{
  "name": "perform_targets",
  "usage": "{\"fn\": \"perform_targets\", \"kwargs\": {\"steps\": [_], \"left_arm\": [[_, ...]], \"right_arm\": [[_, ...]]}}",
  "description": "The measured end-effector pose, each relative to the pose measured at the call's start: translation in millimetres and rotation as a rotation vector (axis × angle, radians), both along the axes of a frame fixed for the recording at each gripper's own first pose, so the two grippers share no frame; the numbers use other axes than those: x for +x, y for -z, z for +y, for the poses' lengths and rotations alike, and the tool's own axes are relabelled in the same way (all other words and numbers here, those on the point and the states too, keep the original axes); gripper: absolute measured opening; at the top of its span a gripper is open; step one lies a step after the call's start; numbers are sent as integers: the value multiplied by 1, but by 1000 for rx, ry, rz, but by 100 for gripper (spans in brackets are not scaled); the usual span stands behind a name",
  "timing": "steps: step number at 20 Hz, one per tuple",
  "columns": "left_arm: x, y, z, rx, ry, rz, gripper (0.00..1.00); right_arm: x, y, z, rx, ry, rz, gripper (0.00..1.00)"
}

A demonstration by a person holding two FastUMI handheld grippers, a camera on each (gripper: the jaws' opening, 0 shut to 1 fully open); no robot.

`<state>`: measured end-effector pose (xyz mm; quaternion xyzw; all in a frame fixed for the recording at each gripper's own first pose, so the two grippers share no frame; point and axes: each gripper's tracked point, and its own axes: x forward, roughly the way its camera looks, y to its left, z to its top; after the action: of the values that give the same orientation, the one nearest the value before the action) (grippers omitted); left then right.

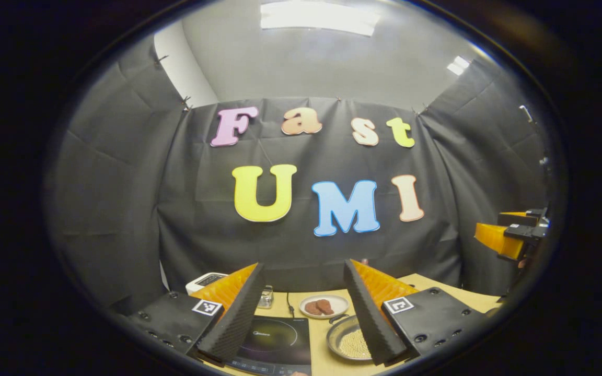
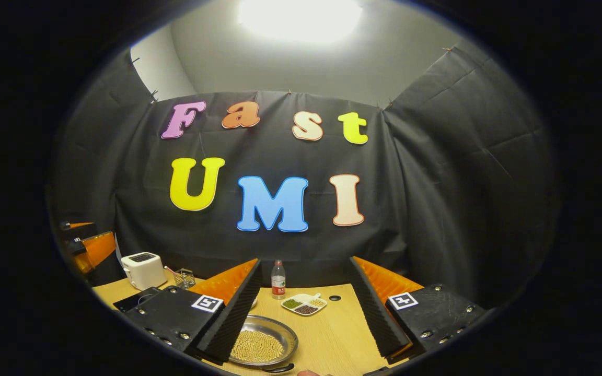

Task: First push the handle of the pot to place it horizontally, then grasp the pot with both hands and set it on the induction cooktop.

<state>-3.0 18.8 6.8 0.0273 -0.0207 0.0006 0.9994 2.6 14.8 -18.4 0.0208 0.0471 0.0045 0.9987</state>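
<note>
The pot [image 1: 347, 342] is a shallow silver pan holding pale beans, standing on the wooden table [image 1: 319, 360] just right of the black induction cooktop [image 1: 275, 339]. A dark handle [image 1: 338, 317] shows at its far rim. My left gripper [image 1: 303, 265] hovers open above the table, and one finger hides the pot's right side. In the right gripper view the pot [image 2: 262, 344] lies low between the fingers, with a dark handle [image 2: 277, 368] at its near rim. My right gripper [image 2: 306, 261] is open too, touching nothing. A corner of the cooktop [image 2: 131, 300] shows at the left.
A plate of brown pieces [image 1: 324, 305] sits behind the pot. A white toaster [image 2: 143, 270], a small wire basket [image 2: 185, 278], a water bottle [image 2: 278, 279] and a divided dish [image 2: 304, 304] stand along the back. The other gripper [image 1: 510, 237] hangs at the far right.
</note>
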Motion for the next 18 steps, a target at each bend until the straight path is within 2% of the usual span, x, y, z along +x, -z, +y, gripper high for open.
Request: {"fn": "perform_targets", "kwargs": {"steps": [7, 8, 9, 10, 11, 12, 14, 15, 16, 17, 18], "left_arm": [[-4, 1, 2, 4, 17, -2, 99], [-5, 0, 3, 5, 18, -4, 99], [-6, 1, 5, 5, 19, -7, 99], [-7, 0, 6, 5, 21, -9, 94], [-9, 0, 8, 5, 22, -9, 94], [-10, -1, 10, 4, 22, -12, 94], [-11, -2, 17, 0, 22, -15, 96], [-11, -2, 20, 0, 21, -18, 96], [-12, -3, 24, 1, 20, -21, 96], [-13, -4, 28, 2, 20, -24, 96], [-14, -6, 33, 4, 19, -28, 96]], "right_arm": [[-6, 13, 9, 25, -10, 49, 99], [-8, 14, 10, 25, -7, 52, 95], [-9, 15, 13, 27, -17, 55, 87], [-9, 14, 15, 21, -8, 57, 86], [-11, 13, 16, 22, -13, 54, 76], [-13, 12, 20, 22, -18, 53, 71], [-14, 9, 22, 15, -9, 42, 69], [-17, 9, 30, 21, -26, 42, 48], [-17, 8, 38, 28, -52, 43, 46], [-8, 16, 33, 14, -29, 48, 46], [-16, 10, 35, 18, -35, 37, 34]]}}
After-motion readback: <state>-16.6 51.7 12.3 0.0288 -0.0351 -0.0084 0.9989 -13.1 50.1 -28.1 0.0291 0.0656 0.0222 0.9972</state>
